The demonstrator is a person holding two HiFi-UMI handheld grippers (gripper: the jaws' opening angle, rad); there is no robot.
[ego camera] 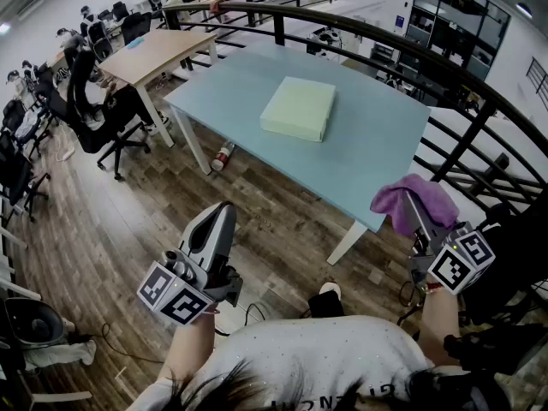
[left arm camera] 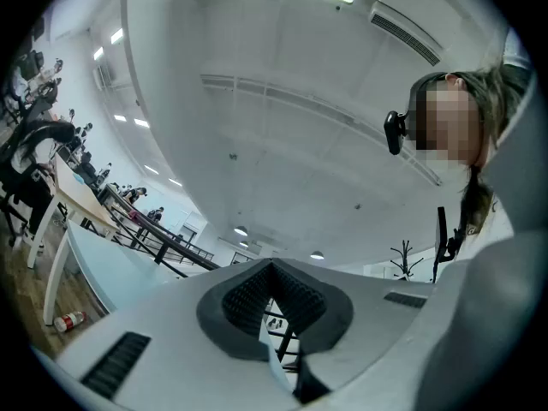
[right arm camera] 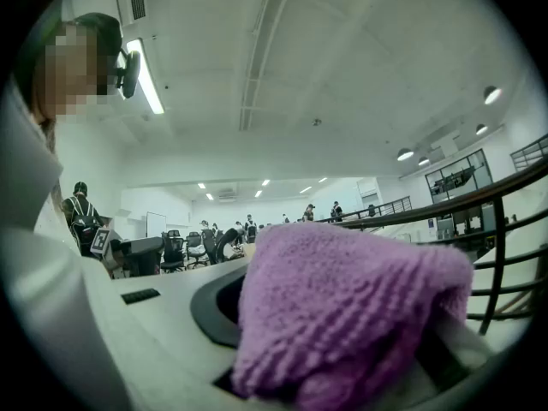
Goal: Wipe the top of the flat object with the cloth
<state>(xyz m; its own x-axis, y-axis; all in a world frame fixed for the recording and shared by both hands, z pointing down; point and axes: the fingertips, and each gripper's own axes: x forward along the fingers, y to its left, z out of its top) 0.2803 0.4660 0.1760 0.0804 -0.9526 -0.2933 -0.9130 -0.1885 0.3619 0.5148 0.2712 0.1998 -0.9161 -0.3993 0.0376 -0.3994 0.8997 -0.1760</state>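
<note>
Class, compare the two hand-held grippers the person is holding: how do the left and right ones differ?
The left hand-held gripper has its jaws shut on nothing; the right hand-held gripper is shut on a purple cloth. The left one shows over the wooden floor, the right one beside the blue table's near corner. Both carry a marker cube, and neither is over the pale green flat object.

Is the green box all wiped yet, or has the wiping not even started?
Not started yet. Done: the purple cloth is already pinched in the right gripper. In hand: that gripper holds the cloth in the air, off the near corner of the blue table. Left to do: bring the cloth over to the flat green box lying on the table and wipe its top. The left gripper is shut and empty.
</note>
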